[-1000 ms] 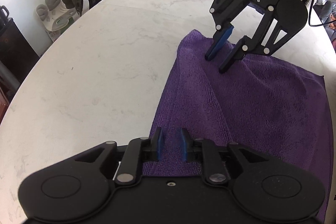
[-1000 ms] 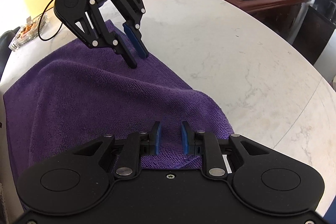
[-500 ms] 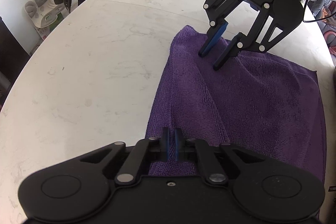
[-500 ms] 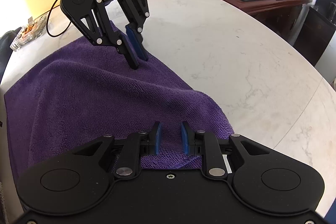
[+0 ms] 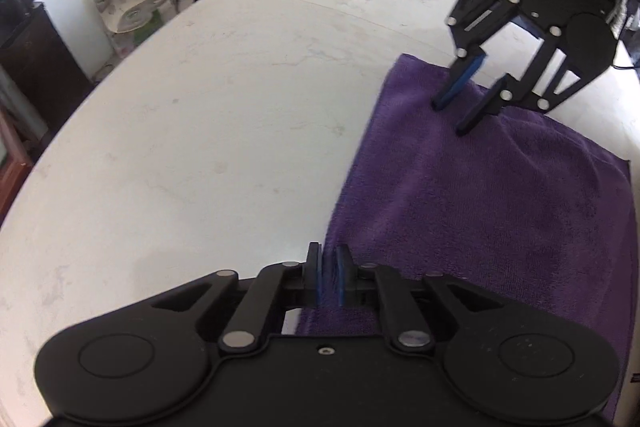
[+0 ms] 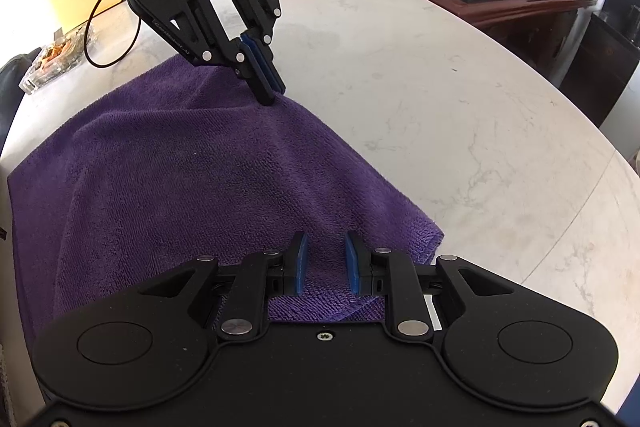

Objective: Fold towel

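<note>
White marble desk (image 5: 224, 131) filling both views, purple towel (image 6: 192, 179) lying rumpled at lower left of right wrist view, left gripper (image 6: 267, 91) at upper left, jaws clamped on towel edge, right gripper (image 6: 324, 267) bottom centre, jaws apart astride towel corner.

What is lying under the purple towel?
The purple towel lies on the white marble table, bare all around it. The cloth bulges between the gripper tips, but whatever is beneath stays covered, so nothing more can be told.
</note>
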`<state>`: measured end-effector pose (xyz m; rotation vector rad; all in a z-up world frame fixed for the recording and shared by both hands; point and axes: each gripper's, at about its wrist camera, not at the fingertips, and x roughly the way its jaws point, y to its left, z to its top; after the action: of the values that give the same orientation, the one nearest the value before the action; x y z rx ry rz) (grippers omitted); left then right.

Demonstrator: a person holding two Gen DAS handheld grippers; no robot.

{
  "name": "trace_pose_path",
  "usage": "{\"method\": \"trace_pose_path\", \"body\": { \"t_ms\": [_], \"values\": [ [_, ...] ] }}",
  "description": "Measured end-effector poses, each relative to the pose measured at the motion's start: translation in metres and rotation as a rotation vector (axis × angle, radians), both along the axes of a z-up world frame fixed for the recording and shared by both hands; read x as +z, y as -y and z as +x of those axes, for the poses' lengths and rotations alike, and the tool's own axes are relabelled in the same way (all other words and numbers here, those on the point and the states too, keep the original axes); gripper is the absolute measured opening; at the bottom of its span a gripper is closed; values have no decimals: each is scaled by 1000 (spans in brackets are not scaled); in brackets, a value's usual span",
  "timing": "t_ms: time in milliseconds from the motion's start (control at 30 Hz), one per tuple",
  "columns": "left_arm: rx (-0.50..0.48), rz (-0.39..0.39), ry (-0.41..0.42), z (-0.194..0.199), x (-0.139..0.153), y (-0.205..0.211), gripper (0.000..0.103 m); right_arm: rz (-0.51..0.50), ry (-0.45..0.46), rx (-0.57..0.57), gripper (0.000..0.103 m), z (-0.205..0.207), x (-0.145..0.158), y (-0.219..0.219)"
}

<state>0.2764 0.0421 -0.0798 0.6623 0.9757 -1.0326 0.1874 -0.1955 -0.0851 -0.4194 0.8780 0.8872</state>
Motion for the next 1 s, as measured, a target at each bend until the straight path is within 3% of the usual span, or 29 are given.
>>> {"method": "trace_pose_path", "body": {
  "t_ms": [167, 300, 400, 700, 1000],
  "values": [
    [58, 5, 6, -14, 20, -27, 8, -5, 5, 0, 20, -1, 0, -1],
    [41, 74, 0, -34, 13, -38, 8, -4, 4, 2, 20, -1, -1, -1],
    [58, 63, -2, -40, 10, -41, 8, -4, 0, 3, 20, -1, 0, -1],
    [36, 103, 79, -44, 3, -40, 12, -13, -3, 1, 20, 0, 1, -4],
    [198, 228, 215, -39, 4, -73, 16, -13, 1, -2, 20, 0, 0, -4]
  ]
}}
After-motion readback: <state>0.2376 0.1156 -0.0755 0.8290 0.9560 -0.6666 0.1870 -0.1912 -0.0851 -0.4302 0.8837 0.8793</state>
